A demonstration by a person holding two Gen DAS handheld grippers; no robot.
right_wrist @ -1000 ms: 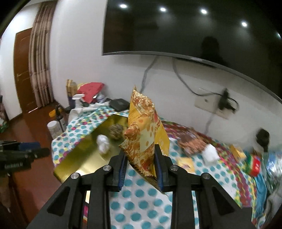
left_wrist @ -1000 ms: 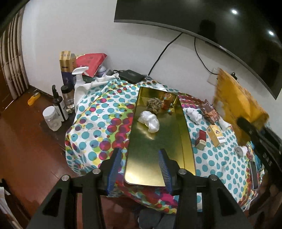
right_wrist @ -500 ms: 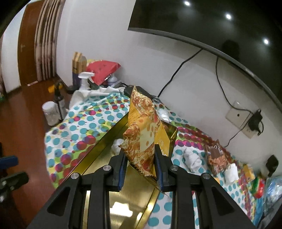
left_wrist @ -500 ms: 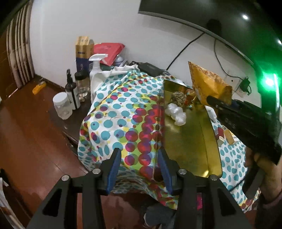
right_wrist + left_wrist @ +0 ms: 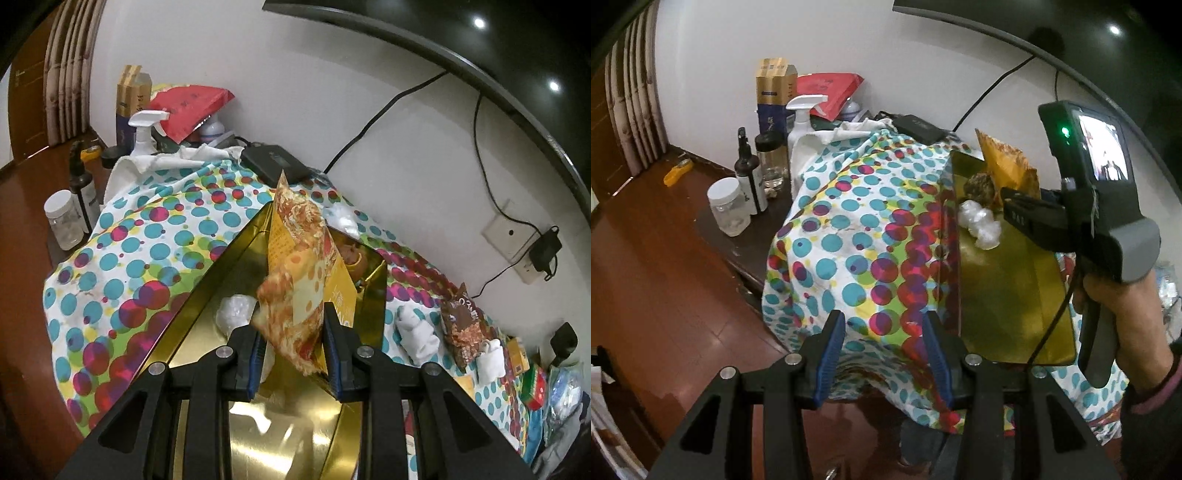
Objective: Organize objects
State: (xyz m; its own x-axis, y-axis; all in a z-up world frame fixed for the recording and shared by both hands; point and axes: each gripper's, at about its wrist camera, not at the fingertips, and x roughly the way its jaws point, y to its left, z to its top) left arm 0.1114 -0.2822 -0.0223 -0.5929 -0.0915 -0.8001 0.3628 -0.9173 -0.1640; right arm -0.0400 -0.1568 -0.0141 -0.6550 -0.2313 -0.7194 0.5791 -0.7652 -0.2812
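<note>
Polka-dot cloth (image 5: 849,236) covers the tabletop, with a wood floor (image 5: 646,277) on the left, a white wall behind, and a big dark TV (image 5: 480,40) up top. A long gold tray (image 5: 207,332) sits on the cloth.

The right gripper (image 5: 293,354) is pinching an orange snack bag (image 5: 303,280), holding it upright over the tray, right next to a white plastic wad (image 5: 234,312). The left gripper (image 5: 882,354) is spread with nothing in it, hovering at the cloth's near edge.

Only the left view shows the person's hand (image 5: 1115,306) on the right gripper's handle, plus its little screen. Only the right view shows the wall socket (image 5: 517,240), a brown snack bag (image 5: 461,325) and rolled white socks (image 5: 417,332) on the cloth past the tray.

Spray bottle (image 5: 803,118), a jar (image 5: 728,206) and a blue-gold box (image 5: 774,96) stand at the left end. Writing on the packs is too blurry to read.
</note>
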